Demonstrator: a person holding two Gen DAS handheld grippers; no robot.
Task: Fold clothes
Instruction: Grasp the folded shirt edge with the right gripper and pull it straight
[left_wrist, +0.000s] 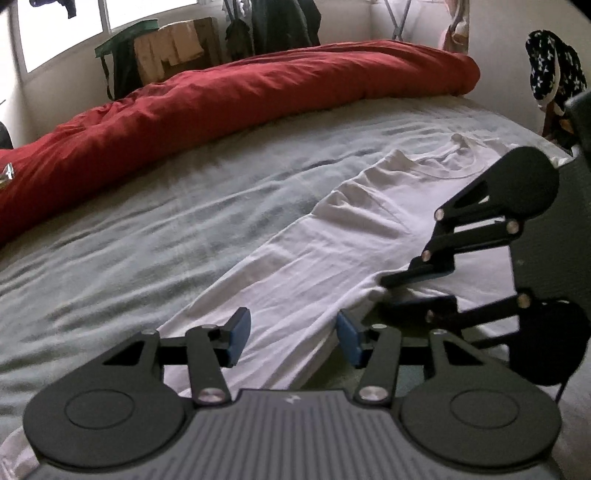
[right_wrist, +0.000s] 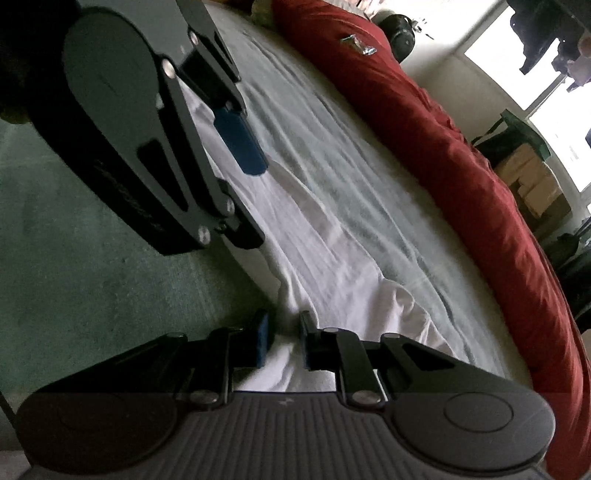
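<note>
A: Where was the shirt relative to the jaws?

B: White T-shirt lay flat on the grey-green bed sheet, running lengthwise from near the camera out toward its neckline at the far end. It looked folded into a long narrow strip, creased along its length.

A: Left gripper?

B: Left gripper had its jaws spread wide, blue pads facing each other. The shirt's near end sat in the gap between them, below the pads. Couldn't tell if either pad was touching cloth. Nothing clamped.

A: Right one?

B: Right gripper came in from the shirt's right edge, seen side-on in the left wrist view. Jaws were narrowly parted, with a bunched ridge of white fabric in the gap, puckered up at the fingertips. Whether the pads were actually pinching it, I couldn't tell from either view.

A: Grippers close together?

B: Near each other, not touching. In the right wrist view the left gripper hung above the shirt further along the same strip, one blue pad visible.

A: Anything else on the bed?

B: Red duvet rolled along the far side of the mattress, well apart from the shirt. Clothes hung by the window behind it.
</note>
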